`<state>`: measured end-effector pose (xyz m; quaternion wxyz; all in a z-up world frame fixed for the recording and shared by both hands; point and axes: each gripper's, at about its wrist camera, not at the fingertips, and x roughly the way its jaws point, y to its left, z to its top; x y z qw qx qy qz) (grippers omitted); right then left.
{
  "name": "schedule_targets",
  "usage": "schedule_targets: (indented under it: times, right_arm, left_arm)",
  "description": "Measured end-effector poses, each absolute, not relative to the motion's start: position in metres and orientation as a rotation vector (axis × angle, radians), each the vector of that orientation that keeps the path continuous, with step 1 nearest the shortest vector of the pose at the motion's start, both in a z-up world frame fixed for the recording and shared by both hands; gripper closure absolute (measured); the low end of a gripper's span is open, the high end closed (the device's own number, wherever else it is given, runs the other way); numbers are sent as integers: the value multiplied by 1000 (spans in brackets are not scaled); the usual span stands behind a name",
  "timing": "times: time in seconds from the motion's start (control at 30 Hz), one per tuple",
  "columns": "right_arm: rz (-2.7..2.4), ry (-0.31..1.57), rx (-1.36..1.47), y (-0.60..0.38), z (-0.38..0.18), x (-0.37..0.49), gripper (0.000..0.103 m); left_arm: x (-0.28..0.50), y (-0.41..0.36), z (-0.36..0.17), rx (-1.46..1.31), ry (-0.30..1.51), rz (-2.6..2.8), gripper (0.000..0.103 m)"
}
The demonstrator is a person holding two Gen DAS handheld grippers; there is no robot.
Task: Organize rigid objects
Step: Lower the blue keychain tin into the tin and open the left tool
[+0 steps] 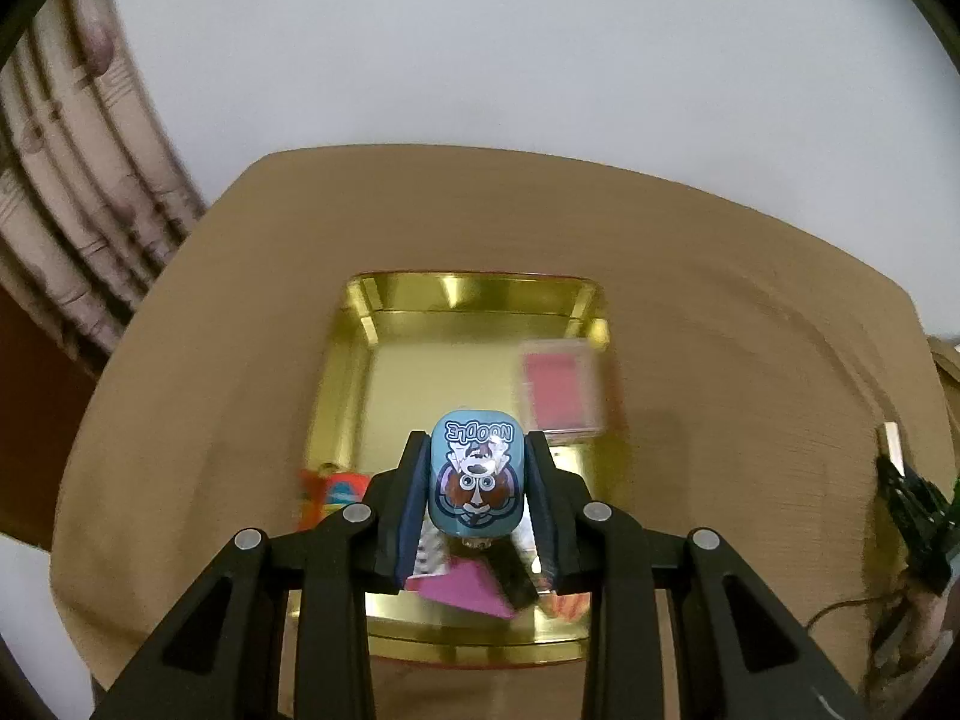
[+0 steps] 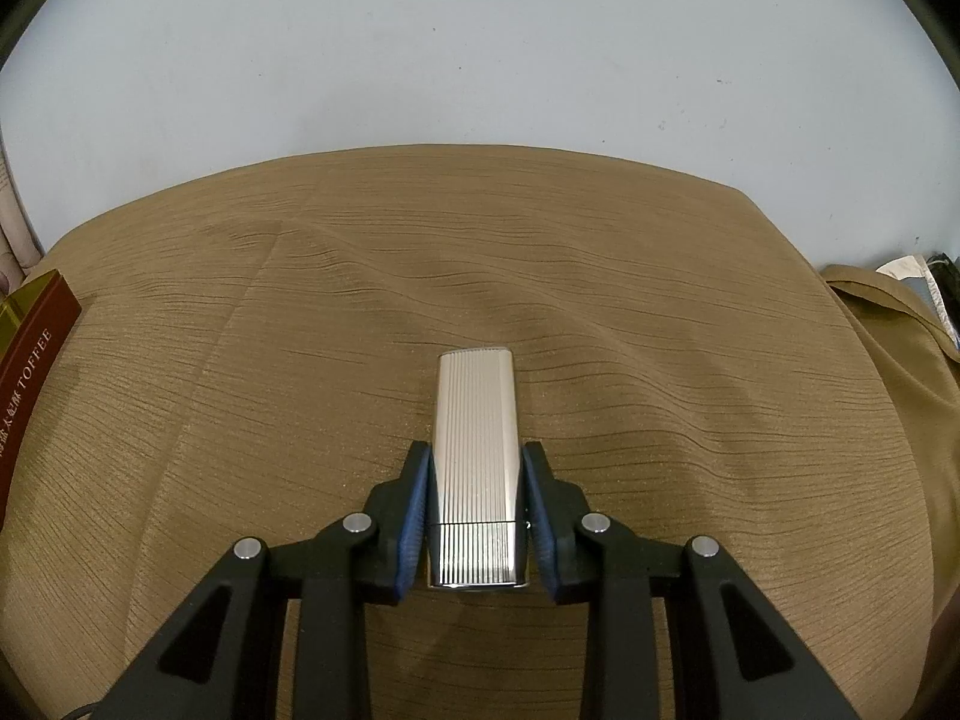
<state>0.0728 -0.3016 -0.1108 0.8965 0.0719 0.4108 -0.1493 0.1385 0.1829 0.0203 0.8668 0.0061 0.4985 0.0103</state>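
Brown tablecloth (image 2: 600, 300) is covering the table. Left gripper (image 1: 477, 480) is pinching a blue lighter (image 1: 476, 474) above the gold tray (image 1: 342, 408), likely for dropping in. Right gripper (image 2: 477, 498) is squeezing a silver lighter (image 2: 476, 468) lying on the cloth, right of tray.

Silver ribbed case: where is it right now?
In the right wrist view, the silver ribbed case sits centre frame between the right gripper pads, over the brown tablecloth.
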Motion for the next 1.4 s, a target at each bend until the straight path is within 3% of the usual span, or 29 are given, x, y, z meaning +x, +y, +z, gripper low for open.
schedule_targets:
  times: [0.87, 1.4]
  right_arm:
    - [-312, 852, 145, -298, -110, 72, 72]
    - [-312, 853, 141, -299, -109, 73, 72]
  left_arm:
    - [185, 221, -48, -4, 1126, 137, 75]
    - [192, 225, -62, 15, 1125, 155, 73]
